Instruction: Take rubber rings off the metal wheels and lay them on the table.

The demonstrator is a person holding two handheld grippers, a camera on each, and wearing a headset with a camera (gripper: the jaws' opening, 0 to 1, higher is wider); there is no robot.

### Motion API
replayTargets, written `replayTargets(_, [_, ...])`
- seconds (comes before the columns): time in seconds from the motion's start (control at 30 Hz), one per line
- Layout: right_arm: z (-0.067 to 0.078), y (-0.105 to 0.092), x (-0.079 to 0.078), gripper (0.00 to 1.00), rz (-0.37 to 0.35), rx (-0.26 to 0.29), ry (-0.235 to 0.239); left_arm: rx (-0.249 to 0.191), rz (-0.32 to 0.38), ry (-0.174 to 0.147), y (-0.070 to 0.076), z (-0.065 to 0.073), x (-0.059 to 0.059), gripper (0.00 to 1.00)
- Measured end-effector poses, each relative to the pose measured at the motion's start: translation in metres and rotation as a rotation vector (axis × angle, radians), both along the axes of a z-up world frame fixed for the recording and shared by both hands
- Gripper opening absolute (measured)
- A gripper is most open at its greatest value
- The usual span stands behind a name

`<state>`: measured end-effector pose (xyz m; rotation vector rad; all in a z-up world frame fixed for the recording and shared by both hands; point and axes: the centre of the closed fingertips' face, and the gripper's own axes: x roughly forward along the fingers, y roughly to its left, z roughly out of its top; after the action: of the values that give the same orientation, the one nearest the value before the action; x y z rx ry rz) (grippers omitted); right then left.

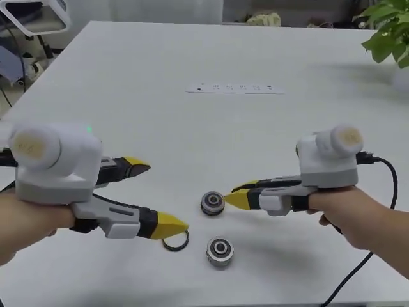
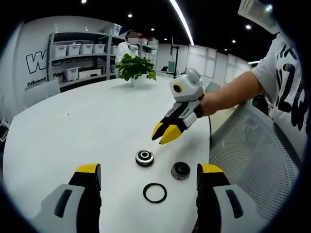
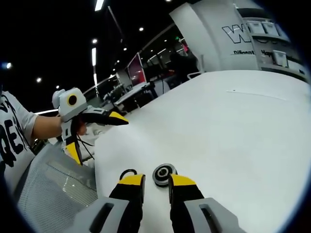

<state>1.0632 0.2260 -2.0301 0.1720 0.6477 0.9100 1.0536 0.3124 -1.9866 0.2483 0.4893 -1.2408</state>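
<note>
A: On your right gripper (image 1: 233, 195) the jaws are only slightly parted, holding nothing; the dark-rimmed wheel (image 1: 213, 203) sits just off their tips.

B: A glancing nip may send it rolling. Your left gripper (image 1: 163, 196) gapes wide, empty, the loose ring (image 1: 175, 242) ahead between its jaws.

I read a big dark "W" on the white wall (image 2: 38, 62), upper left of my left gripper view, "Diligent" just beneath.
</note>
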Motion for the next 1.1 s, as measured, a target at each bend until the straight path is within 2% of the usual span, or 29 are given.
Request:
replayTargets(0.17, [-0.003,-0.004,0.001,0.19,0.0,-0.021,-0.009,0.003,-0.008,0.016,-0.003,-0.003,0.001,0.75])
replayTargets(1.1, [-0.023,-0.012,0.004,0.23,0.052,-0.115,-0.059,0.04,-0.034,0.054,-0.022,-0.024,0.015,0.67])
